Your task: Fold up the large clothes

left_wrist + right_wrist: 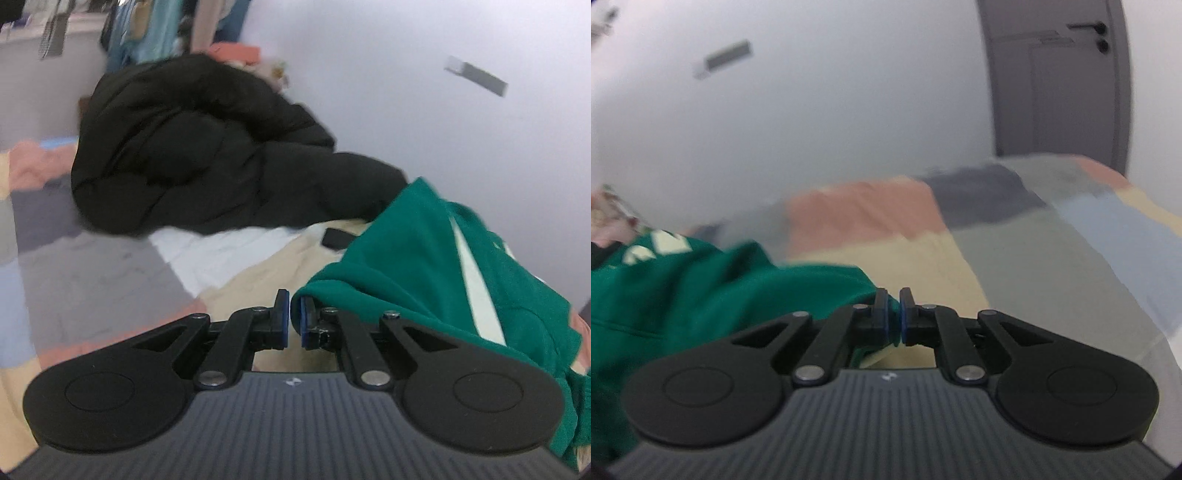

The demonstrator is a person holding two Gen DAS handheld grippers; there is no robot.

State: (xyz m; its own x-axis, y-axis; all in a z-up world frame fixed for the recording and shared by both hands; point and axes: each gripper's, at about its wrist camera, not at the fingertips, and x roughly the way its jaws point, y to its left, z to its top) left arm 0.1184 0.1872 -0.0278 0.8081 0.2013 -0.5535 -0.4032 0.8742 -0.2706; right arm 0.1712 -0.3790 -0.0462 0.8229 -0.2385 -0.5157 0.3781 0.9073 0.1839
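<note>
The left gripper [294, 317] is pinched tight on an edge of the green top [417, 258]. The cloth goes in between its blue pads [305, 314] and then spreads out toward 3 o'clock in the left wrist view. The right gripper [894, 316] is clenched on another bit of the same green top [701, 284]. There the cloth bunches out toward 9 o'clock, and some pale letters show near the left edge.

So the green top hangs between the two grippers, low over the bed [923, 258].

What could go wrong? Each gripper holds only a thin bit of edge. If the hands pull apart too hard, the cloth may slip out and the top may drop in a heap. If one hand goes much faster than the other, the top may twist, and the fold would come out crooked. A loose part could also drag over the big black puffy coat [207, 155] at 11 o'clock and catch on it.

The bed has a cover [1015, 236] made of soft color blocks: pink, yellow, gray and light blue. A small dark flat thing [335, 238] lies near the coat; I cannot tell what it is. Behind is a plain white wall [831, 110]. A gray door [1056, 81] stands at 1 o'clock in the right wrist view. Clothes hang on a rack [155, 29] at 11 o'clock in the left one.
</note>
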